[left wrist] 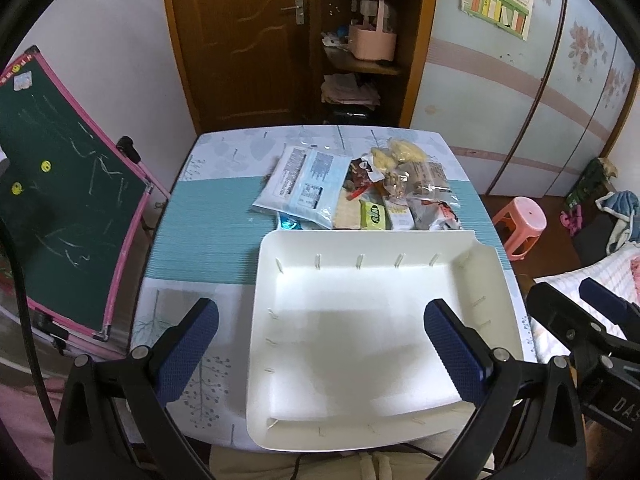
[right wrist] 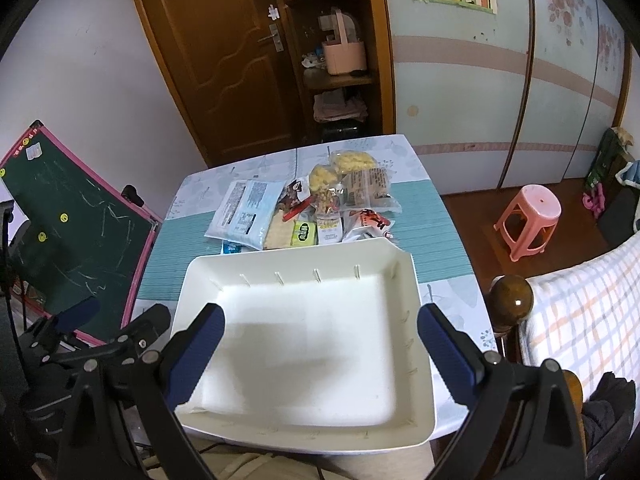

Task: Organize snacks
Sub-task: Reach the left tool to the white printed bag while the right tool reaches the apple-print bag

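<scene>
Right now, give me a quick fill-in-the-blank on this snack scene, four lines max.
1. The white tray holds ____ snacks.
2. The snack pile lies ____ the tray, on its far side.
3. The left gripper is ____.
4. The stool on the floor is ____.

Missing: no; outside; open; pink

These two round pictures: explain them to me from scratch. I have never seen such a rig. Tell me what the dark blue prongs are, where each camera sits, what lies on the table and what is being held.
The prongs are the fingers of two hand-held grippers; a person carries one in each hand. Each gripper has a wide-angle camera looking forward along its fingers. One picture comes from the left gripper, the other from the right gripper. Both are open and hold nothing. On the table stands an empty white tray, and behind it lies a pile of snacks, among them a large pale blue bag. No snack is in the tray yet.
</scene>
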The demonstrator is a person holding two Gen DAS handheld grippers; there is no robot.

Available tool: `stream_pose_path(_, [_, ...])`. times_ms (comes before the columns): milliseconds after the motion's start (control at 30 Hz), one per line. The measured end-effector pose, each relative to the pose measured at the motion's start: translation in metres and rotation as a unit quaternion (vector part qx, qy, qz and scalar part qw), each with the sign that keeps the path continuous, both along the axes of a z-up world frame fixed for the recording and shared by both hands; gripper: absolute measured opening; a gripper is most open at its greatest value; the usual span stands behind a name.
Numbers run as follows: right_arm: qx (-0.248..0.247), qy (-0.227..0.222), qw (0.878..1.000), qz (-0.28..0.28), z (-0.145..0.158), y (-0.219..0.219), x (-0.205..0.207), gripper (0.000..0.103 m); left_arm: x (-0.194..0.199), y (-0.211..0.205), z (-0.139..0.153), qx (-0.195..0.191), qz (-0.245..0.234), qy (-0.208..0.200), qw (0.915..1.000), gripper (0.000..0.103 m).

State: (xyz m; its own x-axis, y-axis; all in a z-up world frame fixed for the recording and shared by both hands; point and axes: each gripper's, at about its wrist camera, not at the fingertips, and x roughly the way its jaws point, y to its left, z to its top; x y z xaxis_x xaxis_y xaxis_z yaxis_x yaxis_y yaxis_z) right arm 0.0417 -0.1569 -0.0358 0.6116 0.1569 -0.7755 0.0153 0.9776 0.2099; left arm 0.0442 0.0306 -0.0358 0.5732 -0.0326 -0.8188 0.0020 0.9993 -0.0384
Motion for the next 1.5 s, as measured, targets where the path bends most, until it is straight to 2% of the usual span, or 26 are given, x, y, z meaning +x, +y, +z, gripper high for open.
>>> stream_pose_path(267, [-0.022,-0.006,1.000,0.003,0.002,0.002,0.007,0.098,0.008,0.002,0.005,-0.009,-0.003,-0.008,0.9999,0.102])
stream_pose_path(433, [-0.045,-0.020,0.999,0.011,0.012,0.002,0.016,0.098,0.024,0.007,0.019,-0.017,-0.021,-0.008,0.9996,0.102])
stream_pose_path(600, [-0.074,-0.037,0.997,0.010,0.030,-0.005,0.037,0.098,0.052,0.013,0.047,0.020,-0.041,-0.027,0.9986,0.102])
stream_pose_path(700, [-0.079,-0.048,0.996,0.008,0.045,-0.014,0.055,0.098,0.080,0.024,0.069,0.055,-0.036,-0.045,0.9968,0.102])
stream_pose_path(767, [-0.084,-0.055,0.995,0.004,0.054,-0.021,0.071,0.098,0.099,0.033,0.081,0.065,-0.029,-0.053,0.9960,0.102])
stream_pose_path(933, [-0.101,-0.049,0.994,0.004,0.060,-0.034,0.114,0.098,0.155,0.053,0.088,0.082,-0.011,-0.038,0.9958,0.102])
stream_pose_path(1033, [-0.091,-0.012,0.996,0.018,0.045,-0.039,0.145,0.098,0.201,0.061,0.065,0.068,-0.023,0.009,0.9974,0.102])
stream_pose_path(1100, [-0.078,0.028,0.996,0.027,0.023,-0.041,0.168,0.098,0.221,0.060,0.046,0.053,-0.039,0.038,0.9971,0.102])
stream_pose_path(1167, [-0.068,0.062,0.995,0.035,-0.001,-0.042,0.185,0.098,0.246,0.057,0.014,0.049,-0.049,0.074,0.9949,0.102])
stream_pose_path(1367, [-0.049,0.158,0.986,0.034,-0.083,-0.039,0.228,0.098,0.283,0.050,-0.074,0.040,-0.070,0.150,0.9853,0.102])
stream_pose_path(1433, [-0.035,0.189,0.981,0.026,-0.109,-0.040,0.240,0.098,0.293,0.052,-0.096,0.035,-0.068,0.169,0.9826,0.102])
stream_pose_path(1500, [-0.022,0.214,0.976,0.021,-0.130,-0.043,0.247,0.098,0.304,0.052,-0.118,0.009,-0.064,0.191,0.9796,0.102])
